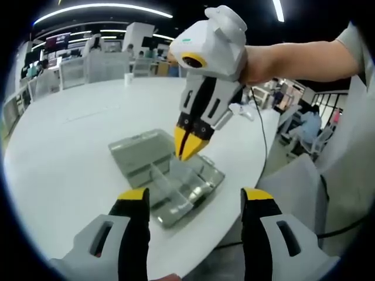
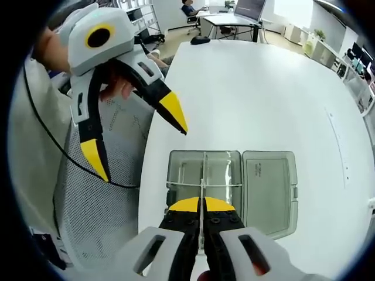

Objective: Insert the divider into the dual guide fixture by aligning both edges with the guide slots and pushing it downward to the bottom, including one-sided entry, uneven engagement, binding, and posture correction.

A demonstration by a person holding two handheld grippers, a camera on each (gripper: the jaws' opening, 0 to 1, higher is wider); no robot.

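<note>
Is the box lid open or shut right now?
Open. In the right gripper view the lid lies flat beside the box, whose dividers show; the right tongs are shut on a thin divider above it.

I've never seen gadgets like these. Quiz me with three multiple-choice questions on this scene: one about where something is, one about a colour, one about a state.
1. Where does the clear plastic box sit?
A. on the white table, near its edge
B. on a chair
C. on the floor

2. What colour are the tool tips?
A. red
B. yellow
C. blue

3. How does the left tool stand?
A. shut on a cup
B. shut on the lid
C. open, holding nothing

Answers: 1 A, the box lies on the tabletop beside its rim. 2 B, both tools end in yellow tips. 3 C, its tips are spread wide apart in the air, while the right tool pinches the thin divider.
</note>
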